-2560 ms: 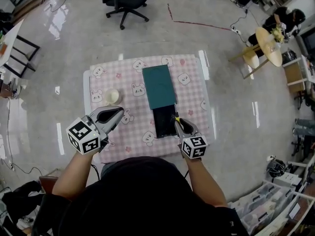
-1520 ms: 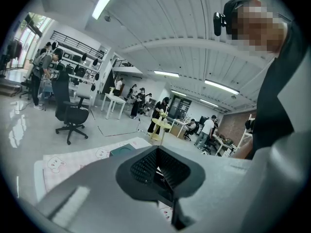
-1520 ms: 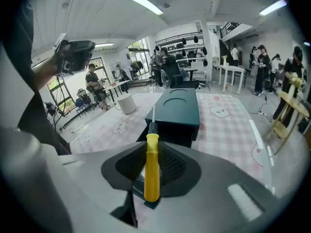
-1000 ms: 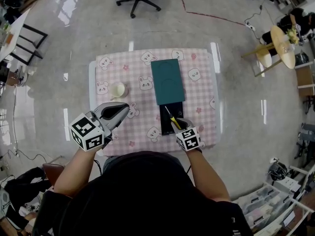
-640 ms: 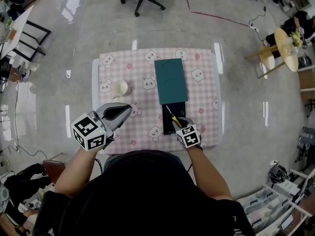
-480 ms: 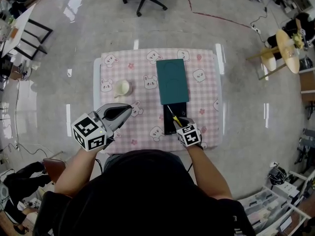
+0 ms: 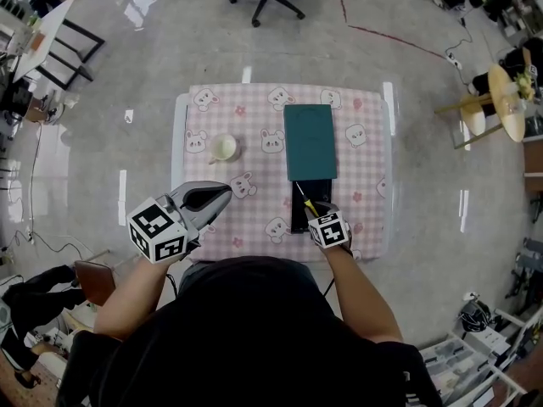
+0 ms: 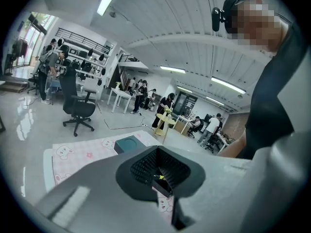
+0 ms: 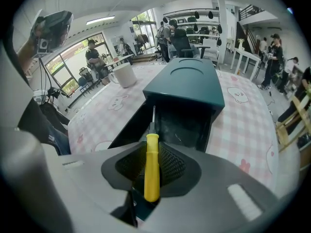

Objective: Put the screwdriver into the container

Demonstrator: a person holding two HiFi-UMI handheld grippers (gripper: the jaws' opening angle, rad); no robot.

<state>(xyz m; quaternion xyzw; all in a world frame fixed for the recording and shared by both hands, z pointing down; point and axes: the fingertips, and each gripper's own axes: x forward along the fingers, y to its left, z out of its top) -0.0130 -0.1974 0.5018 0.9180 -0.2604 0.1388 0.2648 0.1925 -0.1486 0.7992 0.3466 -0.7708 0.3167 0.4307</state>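
Right tongs point(image 7: 314, 214) had moved in from the right-hand edge of the container point(image 7: 310, 142) since the earliest frame. They stood over its open black section point(image 7: 298, 219), just below centre in the head view, and had shifted little in the last second.

1. State of the right tongs. The jaws were closed on the yellow handle of the screwdriver point(image 9: 151, 169). The handle lay in the hollow between the two ribbed pads, and the bare shaft projected forward of the tips.

2. State of the left tongs point(image 7: 227, 190). The jaws were closed tip to tip and held nothing. You held them at the lower left of the head view, over the near left part of the counter point(image 7: 254, 117), below the cup point(image 7: 224, 147) and well apart from the container.

3. Governing relation. The long axis of the screwdriver ran along the line of the right tongs, handle toward you and tip away. In the head view it slanted up and slightly left, close to the long axis of the container. In the right gripper view the shaft pointed straight into the black opening, and its tip showed just below the near edge of the teal cover. Whether the tip touched the container floor could not be determined.

4. Judgement. Your right hand was the working hand, and the screwdriver was already aligned with the opening. The next move appeared to be a short lowering and then a release.
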